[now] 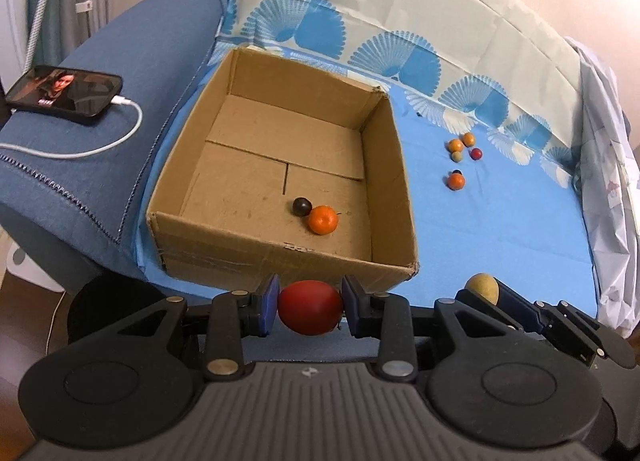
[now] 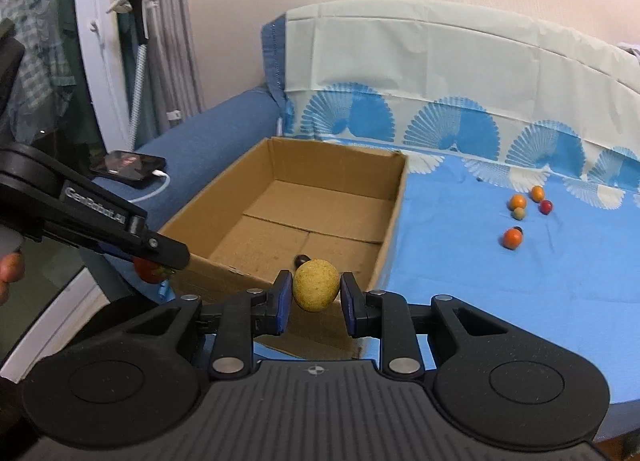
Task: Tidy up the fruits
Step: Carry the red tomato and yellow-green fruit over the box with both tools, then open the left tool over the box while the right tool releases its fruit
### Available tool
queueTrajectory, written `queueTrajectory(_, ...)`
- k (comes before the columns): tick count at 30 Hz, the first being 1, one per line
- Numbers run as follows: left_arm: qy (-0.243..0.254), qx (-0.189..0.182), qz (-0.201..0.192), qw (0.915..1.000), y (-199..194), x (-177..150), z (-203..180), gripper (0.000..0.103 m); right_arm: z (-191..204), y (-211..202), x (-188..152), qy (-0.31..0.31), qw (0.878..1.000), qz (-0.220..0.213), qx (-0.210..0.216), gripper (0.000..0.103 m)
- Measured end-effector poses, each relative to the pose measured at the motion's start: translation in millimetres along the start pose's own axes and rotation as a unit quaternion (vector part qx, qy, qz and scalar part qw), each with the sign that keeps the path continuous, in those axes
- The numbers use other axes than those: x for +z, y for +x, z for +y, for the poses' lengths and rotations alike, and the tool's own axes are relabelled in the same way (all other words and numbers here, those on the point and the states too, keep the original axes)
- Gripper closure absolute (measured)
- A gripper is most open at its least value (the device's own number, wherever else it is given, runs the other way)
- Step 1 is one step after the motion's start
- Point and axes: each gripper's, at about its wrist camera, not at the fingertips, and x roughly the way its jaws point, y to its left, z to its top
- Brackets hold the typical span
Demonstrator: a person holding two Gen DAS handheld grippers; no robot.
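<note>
My left gripper is shut on a red fruit, held just short of the near wall of an open cardboard box. My right gripper is shut on a yellow-tan fruit at the box's near right corner. In the left wrist view that gripper and its fruit show at the lower right. Inside the box lie an orange fruit and a dark round fruit. Several small fruits lie loose on the blue sheet.
A phone on a white charging cable lies on the blue sofa arm left of the box. A patterned cloth covers the backrest behind. A crumpled white plastic cover borders the sheet on the right.
</note>
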Motion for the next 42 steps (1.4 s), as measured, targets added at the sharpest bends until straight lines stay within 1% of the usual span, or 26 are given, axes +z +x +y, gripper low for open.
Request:
queueTrajectory(2, 0.000, 0.001, -0.003, 1.0000, -4, 1, 1, 0.065, 1, 2, 2, -0.007, 1.000, 0.000, 0.007, 0.076)
queueTrajectory(4, 0.004, 0.013, -0.009, 0.9999, -6, 2, 2, 0.065, 3, 5, 5, -0.010, 1.000, -0.002, 0.014, 0.076)
queueTrajectory(6, 0.005, 0.020, -0.008, 0.9998, -5, 5, 1, 0.065, 3, 5, 8, -0.002, 1.000, -0.013, 0.021, 0.076)
queueTrajectory(8, 0.002, 0.020, -0.005, 0.9998, -2, 8, 0, 0.065, 1, 5, 7, 0.002, 1.000, -0.013, 0.024, 0.076)
queueTrajectory(14, 0.001, 0.010, -0.003, 0.9999, 7, 18, -1, 0.065, -6, 16, 10, 0.005, 1.000, 0.005, 0.020, 0.076)
queueTrajectory(19, -0.001, 0.015, 0.000, 0.9999, 20, 33, 5, 0.065, -7, 33, 19, 0.003, 1.000, 0.002, 0.014, 0.076)
queueTrajectory(23, -0.010, 0.018, -0.004, 0.9998, 32, 50, 13, 0.065, -5, 51, 28, -0.005, 1.000, 0.003, 0.012, 0.076)
queueTrajectory(28, -0.016, 0.024, -0.007, 0.9996, 55, 75, 20, 0.065, -2, 81, 41, -0.023, 1.000, 0.008, 0.011, 0.076)
queueTrajectory(33, -0.023, 0.033, 0.007, 0.9992, 89, 96, 29, 0.065, -2, 117, 46, -0.029, 0.999, 0.024, 0.009, 0.076)
queueTrajectory(37, -0.022, 0.044, 0.020, 0.9986, 118, 107, 34, 0.065, -2, 145, 46, -0.035, 0.998, 0.043, 0.007, 0.076)
queueTrajectory(42, -0.018, 0.059, 0.043, 0.9972, 152, 110, 41, 0.065, -3, 175, 41, -0.044, 0.997, 0.069, 0.005, 0.076)
